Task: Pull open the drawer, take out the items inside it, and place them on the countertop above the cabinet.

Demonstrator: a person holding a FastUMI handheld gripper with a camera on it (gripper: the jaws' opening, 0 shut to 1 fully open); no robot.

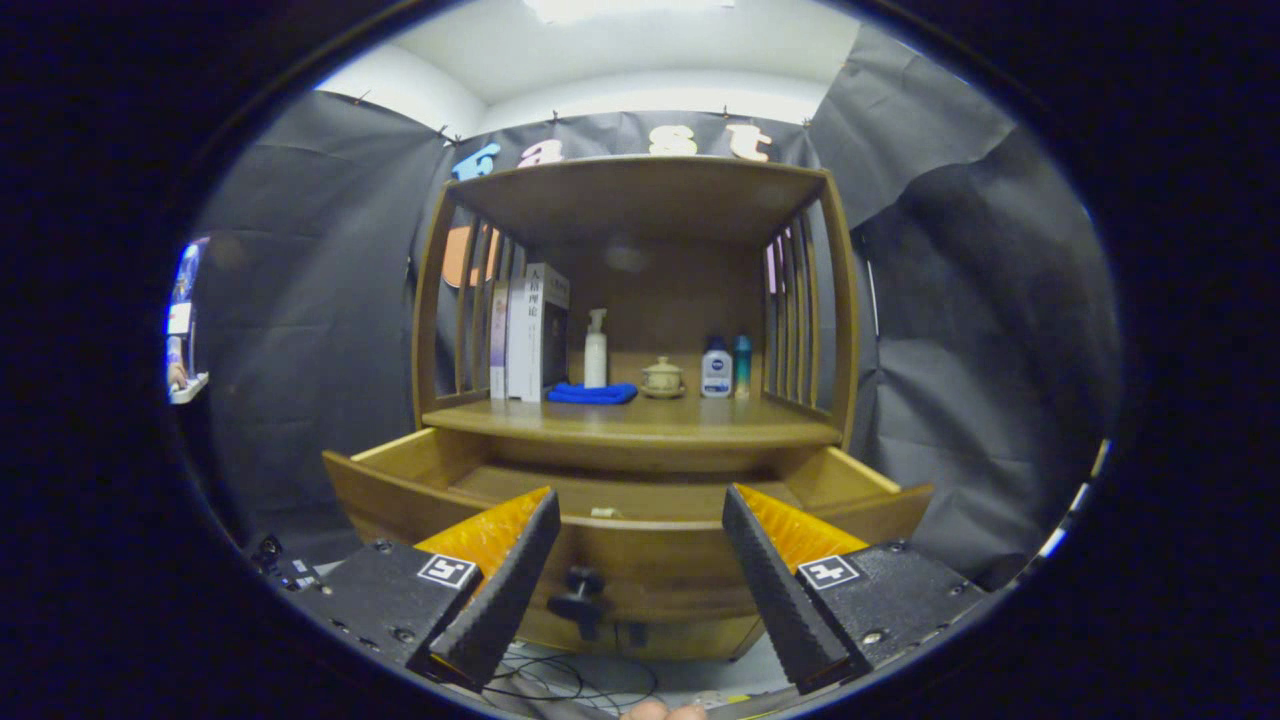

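the gripper (640,510) sits at the lower centre of the frame, fingers spread wide apart and holding nothing. between and just beyond them stands the drawer (640,560) of the wooden cabinet (640,200), pulled out toward the camera. its dark knob (583,590) shows on the front panel, below the gap between the fingers and nearer the left one.

the drawer interior is largely hidden: the front panel and both fingers cover most of the floor. one small pale item (605,513) is visible just behind the front rim, too small to identify.

the countertop (640,422) above the drawer, mid-frame, carries a row of books (528,335) at left, a white spray bottle (596,350), a folded blue cloth (592,394) touching its base, a small lidded pot (662,378), then a white bottle (716,368) and a teal bottle (742,366) side by side (labels not legible).

at the lower edge of the frame, cables (560,680) lie on the floor under the drawer, and fingertips of a hand (662,711) are cut off by the rim. at far left, a bright patch (183,325) is too distorted to make out.
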